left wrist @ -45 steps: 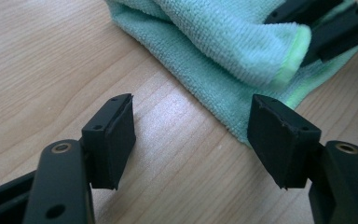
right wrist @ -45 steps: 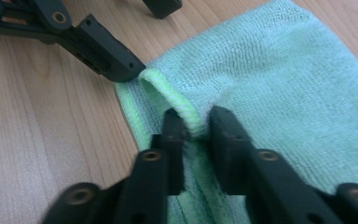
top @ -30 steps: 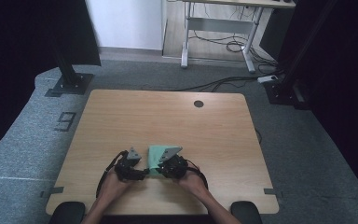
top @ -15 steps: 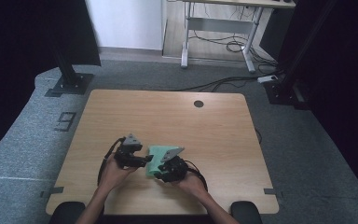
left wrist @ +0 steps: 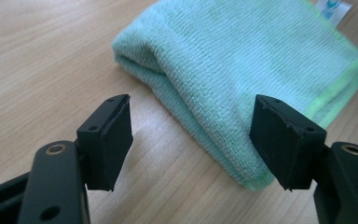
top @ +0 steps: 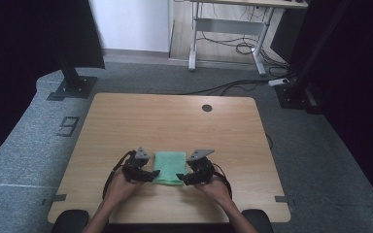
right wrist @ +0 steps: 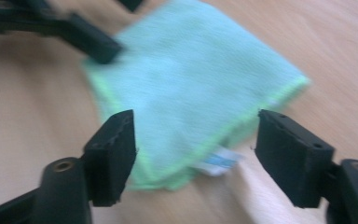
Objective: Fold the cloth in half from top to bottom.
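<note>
Folded green cloth (top: 169,167) lies on the desk (top: 175,121) between two released grippers.

The cloth rests flat near the desk's near edge, folded into a thick pad with a lighter green hem and a white tag at one corner. The left gripper (top: 148,174) sits just beside the cloth's left edge, its fingers (left wrist: 107,135) spread apart with the near corner of the cloth ahead of them, not pressing on it. The right gripper (top: 184,178) sits just beside the cloth's right edge; its fingers (right wrist: 112,154) have just been opening and now stand wide, the cloth's tagged corner in front of them, ungripped. Each gripper is held by one of the person's hands, reaching in from the near side.
</note>
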Action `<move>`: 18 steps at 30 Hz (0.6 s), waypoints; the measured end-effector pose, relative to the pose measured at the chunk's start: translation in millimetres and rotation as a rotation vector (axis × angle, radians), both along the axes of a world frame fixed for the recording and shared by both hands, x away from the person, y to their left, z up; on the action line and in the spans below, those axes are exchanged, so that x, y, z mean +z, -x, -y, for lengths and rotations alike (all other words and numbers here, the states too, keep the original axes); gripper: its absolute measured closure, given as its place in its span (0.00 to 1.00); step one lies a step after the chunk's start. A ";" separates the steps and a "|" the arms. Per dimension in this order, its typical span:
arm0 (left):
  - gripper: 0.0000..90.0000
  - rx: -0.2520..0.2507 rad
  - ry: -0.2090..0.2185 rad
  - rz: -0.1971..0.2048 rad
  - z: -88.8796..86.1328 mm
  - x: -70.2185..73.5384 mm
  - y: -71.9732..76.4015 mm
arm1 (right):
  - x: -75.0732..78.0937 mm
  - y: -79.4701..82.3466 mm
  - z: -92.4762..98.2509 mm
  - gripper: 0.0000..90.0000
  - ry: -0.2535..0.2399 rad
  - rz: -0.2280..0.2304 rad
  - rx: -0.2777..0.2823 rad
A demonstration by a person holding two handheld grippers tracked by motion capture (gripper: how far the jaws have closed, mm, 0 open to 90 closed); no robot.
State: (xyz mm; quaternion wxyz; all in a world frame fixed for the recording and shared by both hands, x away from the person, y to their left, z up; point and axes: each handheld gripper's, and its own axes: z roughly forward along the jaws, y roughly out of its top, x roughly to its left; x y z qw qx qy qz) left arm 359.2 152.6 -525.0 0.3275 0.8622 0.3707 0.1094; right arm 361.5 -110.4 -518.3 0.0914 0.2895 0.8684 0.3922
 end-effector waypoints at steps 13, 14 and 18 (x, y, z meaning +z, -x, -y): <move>0.24 0.002 0.023 -0.005 -4.6 -11.0 -2.5 | -24.5 -4.8 -1.1 0.27 0.078 0.010 -0.039; 0.23 0.001 0.046 -0.009 -5.7 -8.0 -4.6 | -24.6 -4.8 -1.0 0.27 0.077 0.010 -0.038; 0.23 0.027 0.080 0.012 -9.0 4.5 -17.1 | -25.0 -5.1 -1.2 0.28 0.074 0.006 -0.038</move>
